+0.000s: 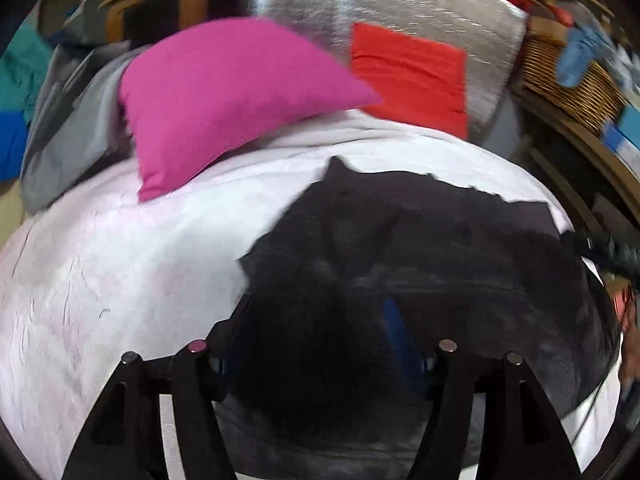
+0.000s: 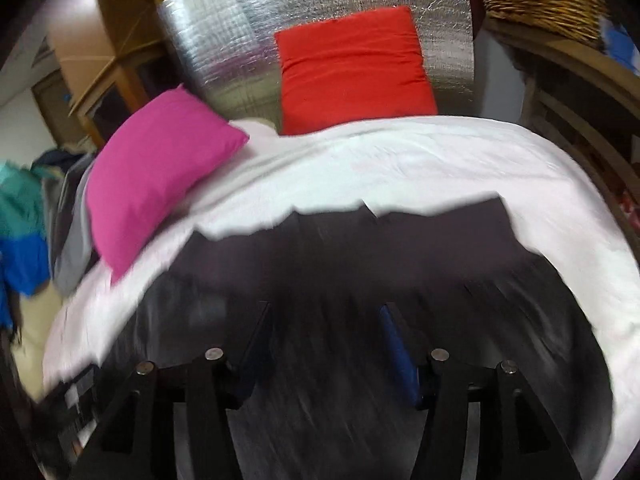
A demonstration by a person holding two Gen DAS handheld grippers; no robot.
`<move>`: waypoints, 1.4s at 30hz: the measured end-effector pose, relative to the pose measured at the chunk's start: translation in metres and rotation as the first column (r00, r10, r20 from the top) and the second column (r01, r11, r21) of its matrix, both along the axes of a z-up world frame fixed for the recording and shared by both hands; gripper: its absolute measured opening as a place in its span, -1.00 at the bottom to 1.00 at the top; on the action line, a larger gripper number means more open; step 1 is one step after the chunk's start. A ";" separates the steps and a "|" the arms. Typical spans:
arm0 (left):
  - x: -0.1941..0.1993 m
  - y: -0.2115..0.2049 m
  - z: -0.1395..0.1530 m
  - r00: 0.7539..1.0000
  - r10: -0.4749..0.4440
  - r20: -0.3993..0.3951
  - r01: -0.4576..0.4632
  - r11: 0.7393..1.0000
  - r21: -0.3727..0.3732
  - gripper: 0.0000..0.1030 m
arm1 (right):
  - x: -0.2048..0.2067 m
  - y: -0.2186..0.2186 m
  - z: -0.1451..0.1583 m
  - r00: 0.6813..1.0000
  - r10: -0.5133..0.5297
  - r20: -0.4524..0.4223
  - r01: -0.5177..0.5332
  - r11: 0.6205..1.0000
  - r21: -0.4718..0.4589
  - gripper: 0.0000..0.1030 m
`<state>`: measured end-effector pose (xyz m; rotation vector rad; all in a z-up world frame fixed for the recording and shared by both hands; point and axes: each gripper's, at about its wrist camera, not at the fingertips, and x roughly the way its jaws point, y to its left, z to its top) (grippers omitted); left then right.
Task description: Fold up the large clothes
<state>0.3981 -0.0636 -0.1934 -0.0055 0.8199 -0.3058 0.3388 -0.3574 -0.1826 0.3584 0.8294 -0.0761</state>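
A large dark grey garment (image 1: 420, 248) lies spread on the white bed cover (image 1: 120, 272). It also shows in the right wrist view (image 2: 360, 264), blurred by motion. My left gripper (image 1: 316, 304) hovers over the garment's near left part, jaws open, nothing between them. My right gripper (image 2: 324, 308) hovers over the garment's near middle, jaws open and empty. The right gripper's body shows at the right edge of the left wrist view (image 1: 608, 250).
A pink pillow (image 1: 224, 100) and a red pillow (image 1: 412, 76) rest at the bed's far end against a silver foil panel (image 2: 320, 12). A wicker basket (image 1: 568, 80) stands on wooden shelves at right. Grey and blue-teal clothes (image 2: 28, 232) are piled at left.
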 end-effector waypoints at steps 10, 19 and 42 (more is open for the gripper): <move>-0.020 -0.051 -0.039 0.995 -0.088 -0.044 0.095 0.974 0.205 0.51 | -0.071 0.006 -0.060 0.997 -0.004 -0.074 0.006 1.000 0.026 0.10; -0.014 -0.014 -0.017 0.999 -0.006 -0.032 0.009 0.995 0.101 0.51 | -0.093 -0.088 -0.053 0.968 -0.251 0.000 0.249 0.957 0.148 0.09; 0.022 0.082 -0.055 0.918 0.060 -0.392 -0.222 0.897 -0.383 0.56 | -0.140 -0.209 -0.130 0.932 -0.354 -0.079 0.323 0.709 0.627 0.44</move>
